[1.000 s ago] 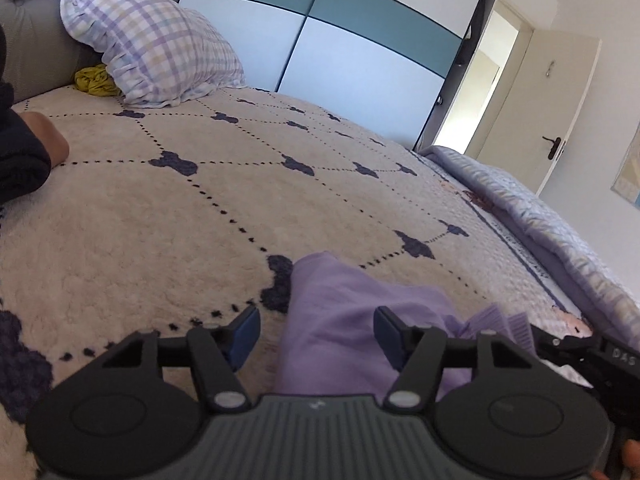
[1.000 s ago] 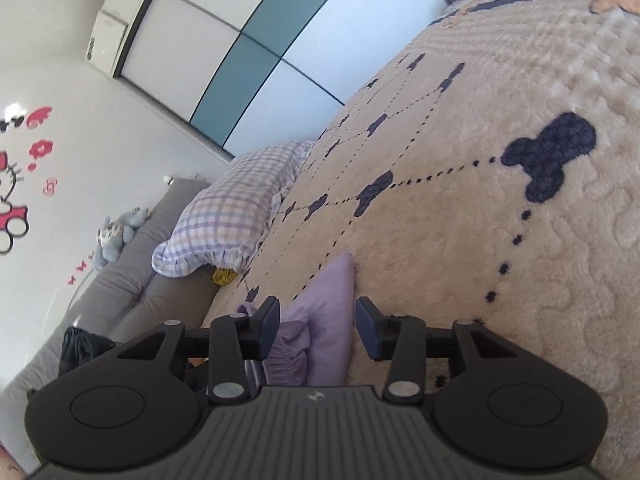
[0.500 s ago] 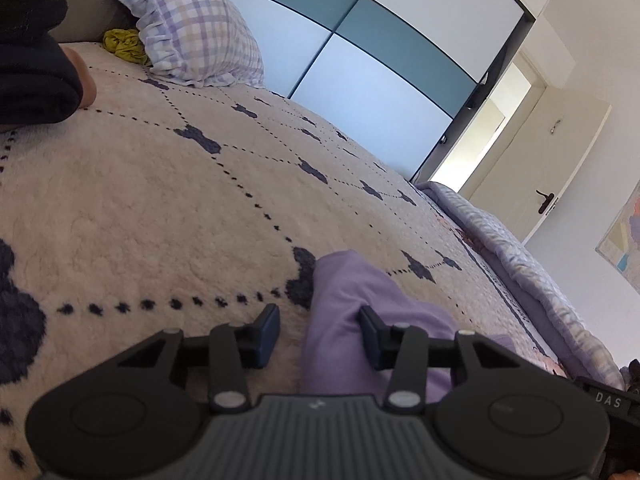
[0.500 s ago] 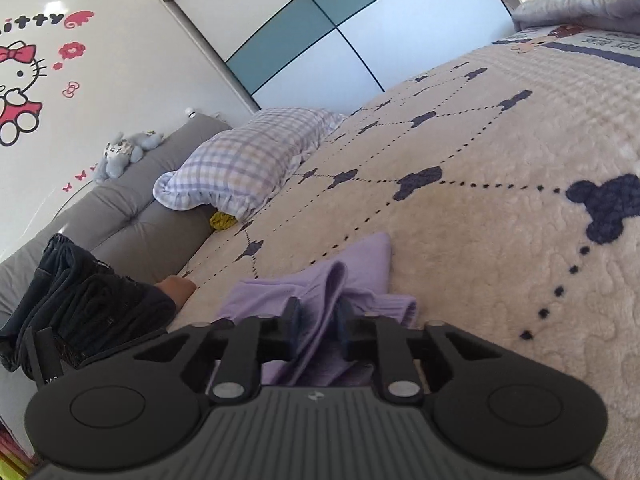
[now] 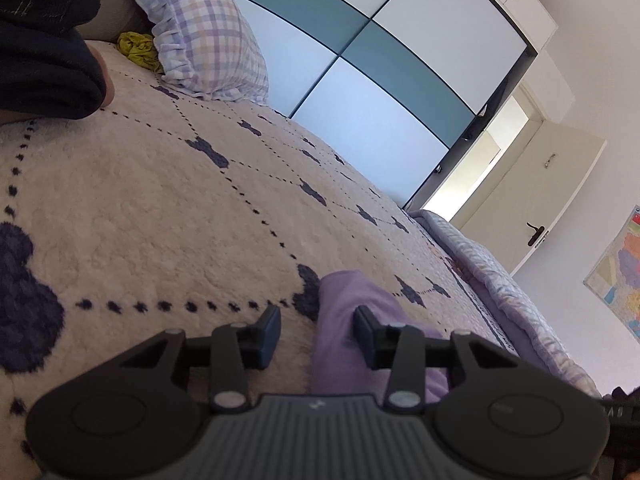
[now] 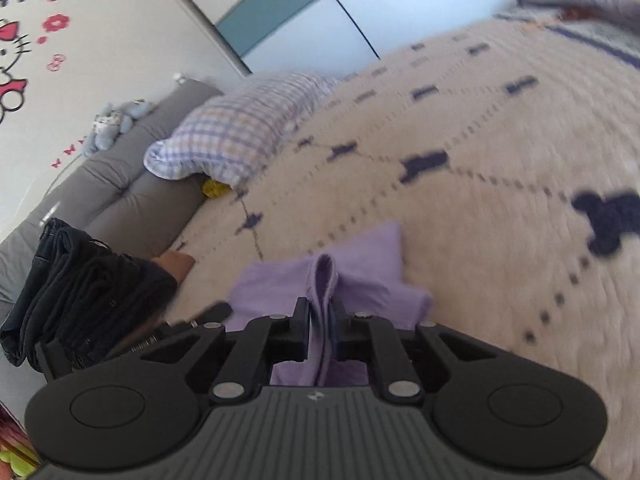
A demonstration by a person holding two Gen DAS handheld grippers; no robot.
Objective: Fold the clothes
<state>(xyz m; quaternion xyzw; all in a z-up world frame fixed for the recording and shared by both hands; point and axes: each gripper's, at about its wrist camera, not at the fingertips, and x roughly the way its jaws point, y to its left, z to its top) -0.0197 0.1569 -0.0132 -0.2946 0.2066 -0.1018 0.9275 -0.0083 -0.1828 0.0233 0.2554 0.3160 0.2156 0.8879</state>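
Observation:
A lilac garment (image 6: 360, 276) lies crumpled on the cream bedspread (image 6: 480, 208). My right gripper (image 6: 322, 322) is shut on a raised fold of that garment, which stands up between its fingers. In the left wrist view the same lilac garment (image 5: 348, 308) lies low on the bedspread (image 5: 160, 208). My left gripper (image 5: 317, 326) is open just above it, with the cloth's left edge between the fingers and nothing pinched.
A checked pillow (image 5: 204, 36) and a yellow cloth (image 5: 138, 50) lie at the head of the bed by the grey headboard (image 6: 120, 184). A person's dark sleeve (image 6: 92, 292) is at the left. A folded quilt (image 5: 500, 280) lines the far side. Wardrobe doors (image 5: 380, 80) stand behind.
My right gripper closed on a fold of the lilac garment and lifted it. My left gripper narrowed a little, stayed open and tilted over the garment's left edge.

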